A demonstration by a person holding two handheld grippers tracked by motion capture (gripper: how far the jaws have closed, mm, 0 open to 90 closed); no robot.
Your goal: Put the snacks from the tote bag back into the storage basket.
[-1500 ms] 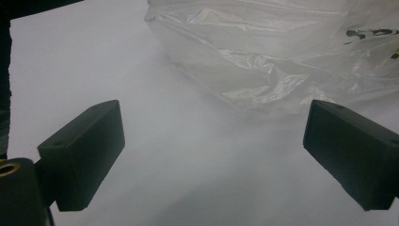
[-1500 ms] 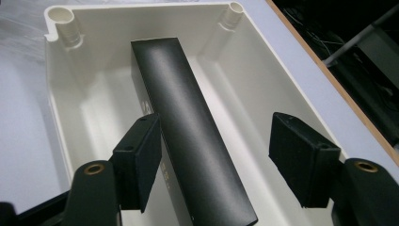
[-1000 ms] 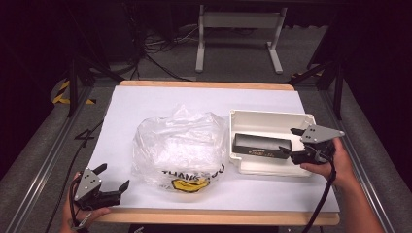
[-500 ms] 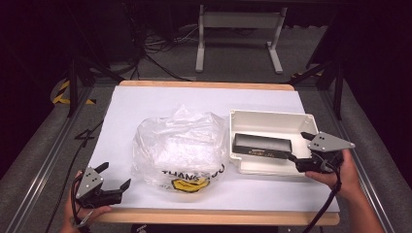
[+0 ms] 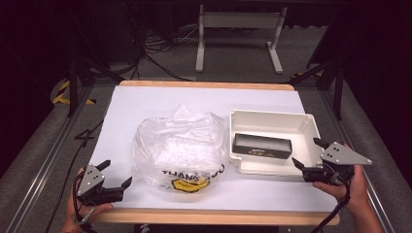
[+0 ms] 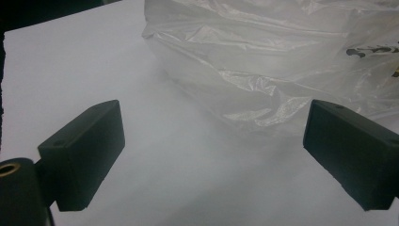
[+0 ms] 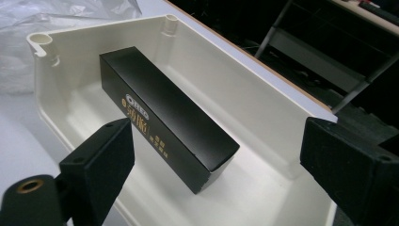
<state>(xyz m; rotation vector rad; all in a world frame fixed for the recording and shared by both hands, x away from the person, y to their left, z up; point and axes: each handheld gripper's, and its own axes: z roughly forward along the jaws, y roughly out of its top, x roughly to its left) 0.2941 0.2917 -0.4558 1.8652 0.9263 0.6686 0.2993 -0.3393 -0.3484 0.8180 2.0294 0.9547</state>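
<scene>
Here, right gripper (image 5: 307, 154) at the near right corner of the white tray (image 5: 272, 117), jaws just opened wide and released, nothing between the pads, fingertips just beside the tray's right end and apart from the black box (image 5: 262, 146). Black box lying flat on the tray floor, long side running left to right in the high view, gold lettering along its near face, ends clear of the tray walls. Seen along the right gripper's own jaws: black box (image 7: 164, 117) stretching away on a slant inside the tray (image 7: 235, 89), near end a little ahead of the two black pads and not touched by either, one pad low over the tray's near rim, the other out past its corner.

Left gripper (image 5: 116, 174) at the near left corner of the table (image 5: 145, 99), held in the left hand (image 5: 85, 213), jaws spread and released, empty. Along its jaws, white tabletop (image 6: 70, 70) between the pads and the clear plastic bag (image 6: 282, 61) close ahead, not touched. Same plastic bag (image 5: 177, 145) crumpled at the middle of the table, yellow and black print on its near side, its right edge just beside the tray's left wall. Right hand (image 5: 352, 187) gripping the right gripper from below, cable trailing off the near table edge
</scene>
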